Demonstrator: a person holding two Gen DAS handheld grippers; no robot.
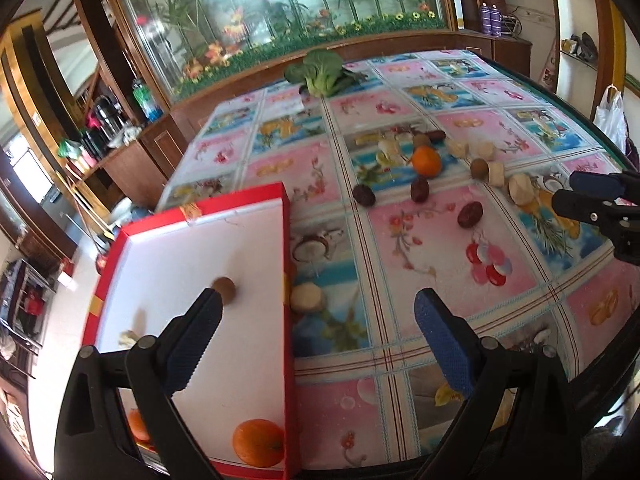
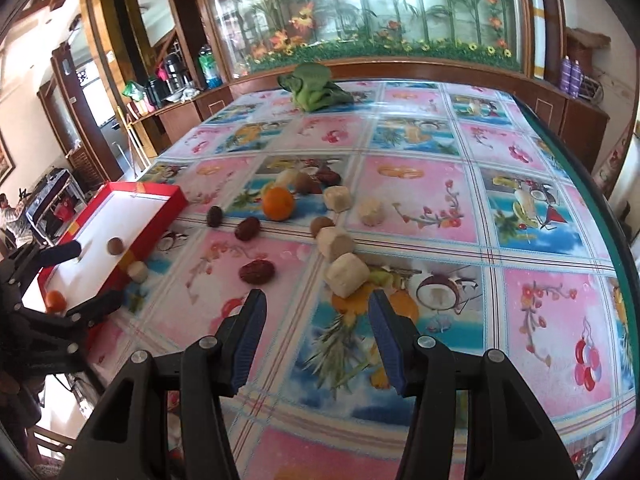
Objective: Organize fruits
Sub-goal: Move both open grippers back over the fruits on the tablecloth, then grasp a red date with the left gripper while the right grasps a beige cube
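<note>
A red box [image 1: 286, 264] with a white floor sits at the table's left edge; the same box [image 2: 168, 206] shows in the right wrist view. Inside lie an orange [image 1: 258, 442], a small brown round fruit [image 1: 224, 289] and a pale scrap [image 1: 128, 338]. My left gripper [image 1: 316, 316] is open and empty, straddling the box's right wall. Loose on the cloth are an orange [image 2: 278, 203], several dark red dates [image 2: 257, 271] and several pale chunks [image 2: 346, 279]. My right gripper [image 2: 316, 312] is open and empty, just in front of the nearest pale chunk.
A pale chunk [image 1: 306, 298] rests against the box's outer wall. A leafy green vegetable [image 2: 314, 88] lies at the far end of the table. The table's dark green edge [image 2: 600, 208] runs along the right. Cabinets with bottles and kettles stand beyond the left side.
</note>
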